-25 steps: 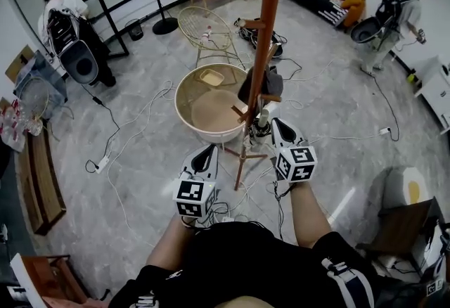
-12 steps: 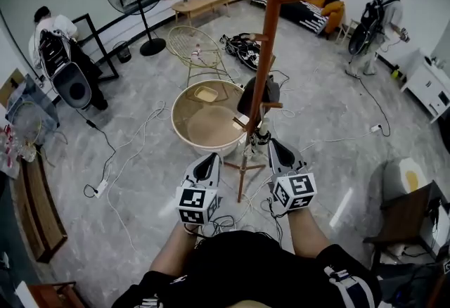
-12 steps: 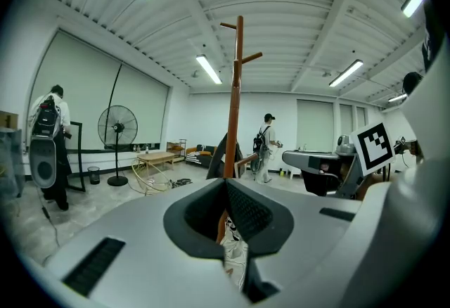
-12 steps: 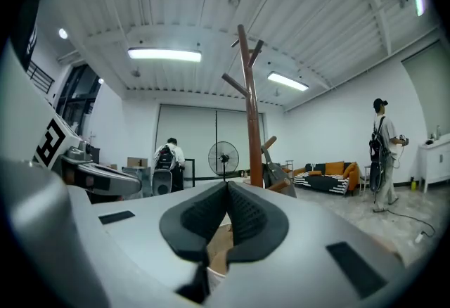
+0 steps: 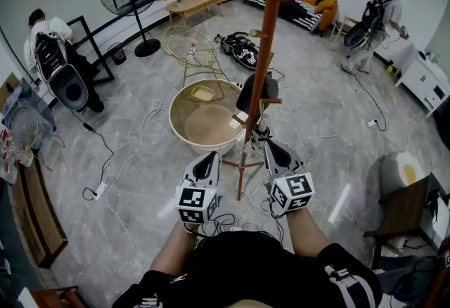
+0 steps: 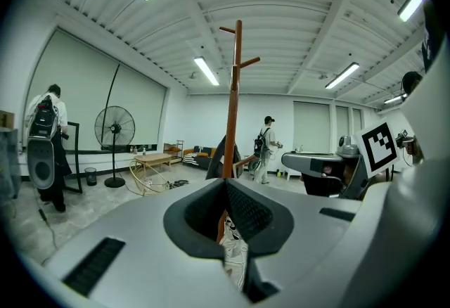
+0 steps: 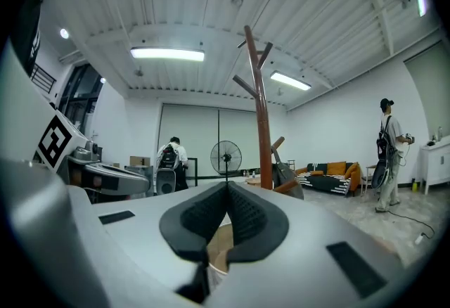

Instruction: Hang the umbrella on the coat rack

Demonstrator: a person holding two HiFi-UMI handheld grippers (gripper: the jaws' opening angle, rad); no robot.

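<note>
Umbrella (image 5: 254, 93), dark and folded, hung from a low peg of the coat rack (image 5: 266, 39), close against the pole and just right of a round beige tub (image 5: 181, 127) on the floor (image 5: 133, 229). Left hand-held gripper (image 5: 209, 159) was closed, jaw tips together, nothing between them. Right hand-held gripper (image 5: 268, 148) was likewise closed and empty. Both sat low near the rack's base, apart from the umbrella, one on either side of the pole. Cables (image 5: 123, 152) lay across the grey floor.
</note>
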